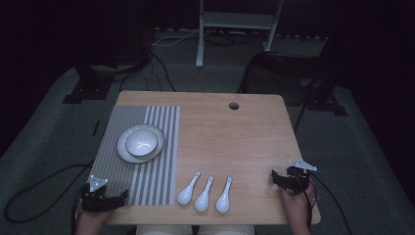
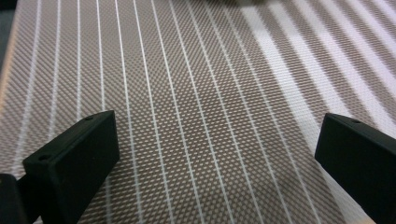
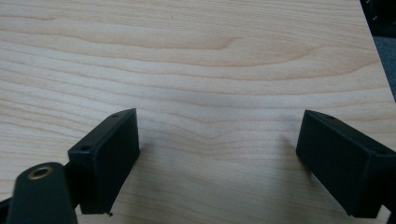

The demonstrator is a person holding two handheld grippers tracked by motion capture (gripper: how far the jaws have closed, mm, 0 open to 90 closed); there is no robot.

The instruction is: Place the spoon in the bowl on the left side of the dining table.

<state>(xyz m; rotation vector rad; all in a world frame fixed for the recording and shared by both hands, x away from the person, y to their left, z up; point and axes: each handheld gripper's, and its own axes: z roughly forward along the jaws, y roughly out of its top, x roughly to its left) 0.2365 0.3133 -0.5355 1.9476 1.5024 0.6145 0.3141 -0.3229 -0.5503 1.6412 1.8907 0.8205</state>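
Both tools spread, gripping nothing: left tool (image 1: 120, 198) over the striped mat (image 1: 117, 127), right tool (image 1: 275, 177) right of the three spoons (image 1: 204, 192).

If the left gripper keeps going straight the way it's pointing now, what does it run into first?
Probably nothing solid soon. The left gripper, jaws open, points across the striped placemat toward the three white spoons. Skimming on, it would likely meet the leftmost spoon first, though height is unclear.

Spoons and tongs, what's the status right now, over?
Left tongs open over striped placemat, right tongs open over bare table. Three white spoons untouched between them. Nothing in the way.
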